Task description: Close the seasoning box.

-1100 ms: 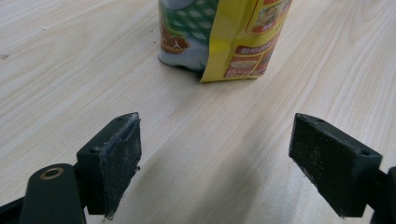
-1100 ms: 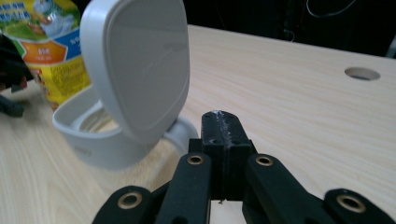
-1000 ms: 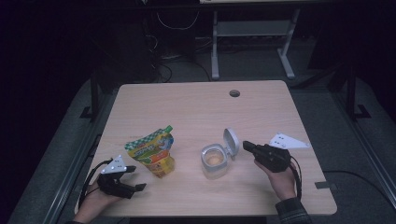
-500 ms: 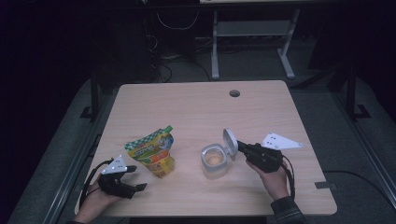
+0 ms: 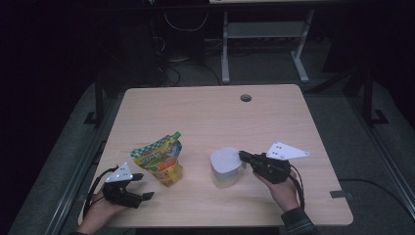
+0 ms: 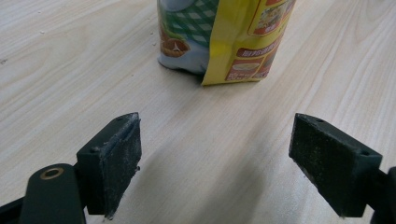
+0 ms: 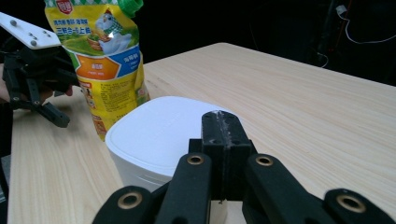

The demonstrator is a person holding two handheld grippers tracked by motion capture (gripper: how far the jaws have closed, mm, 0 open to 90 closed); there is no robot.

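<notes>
Your right gripper (image 7: pixel 219 140) is clenched against the white container's (image 7: pixel 159 135) lid edge, while your left gripper (image 6: pixel 229 154) gapes before the pouch (image 6: pixel 224 37).

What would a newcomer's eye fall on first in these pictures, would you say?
Probably the bright yellow and green pouch standing upright at the near left of the wooden table. Next comes the white lidded container to its right, with the right tool shut and resting against the lid's edge. The left tool waits open just short of the pouch, touching nothing.
</notes>
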